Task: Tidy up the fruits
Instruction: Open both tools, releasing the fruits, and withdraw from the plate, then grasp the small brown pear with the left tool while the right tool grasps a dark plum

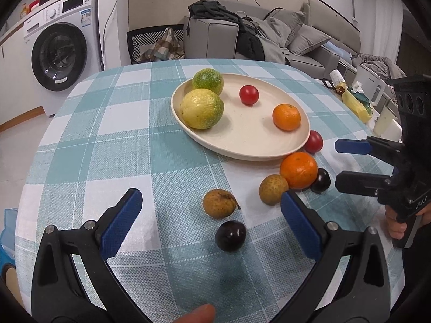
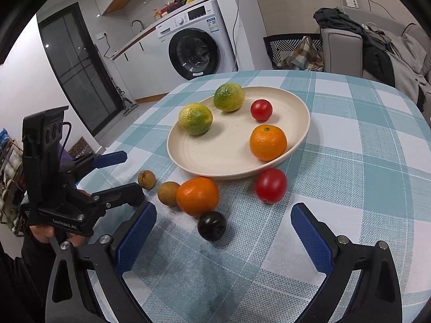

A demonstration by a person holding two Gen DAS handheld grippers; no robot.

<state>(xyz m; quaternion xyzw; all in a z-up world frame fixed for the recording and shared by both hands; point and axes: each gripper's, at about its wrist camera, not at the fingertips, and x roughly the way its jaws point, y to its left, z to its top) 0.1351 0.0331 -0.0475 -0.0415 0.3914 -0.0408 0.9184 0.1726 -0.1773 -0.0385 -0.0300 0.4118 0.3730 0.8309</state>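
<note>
A cream plate (image 1: 242, 140) (image 2: 215, 158) holds two yellow-green citrus fruits (image 1: 202, 108) (image 2: 195, 118), a red tomato (image 1: 249, 94) (image 2: 261, 110) and an orange (image 1: 286, 116) (image 2: 267, 142). On the cloth by its near rim lie an orange (image 1: 299, 170) (image 2: 197, 195), a red tomato (image 1: 313, 141) (image 2: 270, 185), two brown longans (image 1: 219, 203) (image 2: 146, 179), and two dark plums (image 1: 230, 235) (image 2: 212, 225). My left gripper (image 1: 211, 210) is open over a longan and a plum. My right gripper (image 2: 223, 220) is open, with a plum between its fingers.
The round table carries a teal checked cloth (image 1: 107, 145) (image 2: 363, 177). A washing machine (image 1: 60, 48) (image 2: 198, 45), a patterned chair (image 1: 155, 44) and a grey sofa with clothes (image 1: 269, 35) stand behind. Bags and a white jug (image 1: 371, 86) sit at the table's right edge.
</note>
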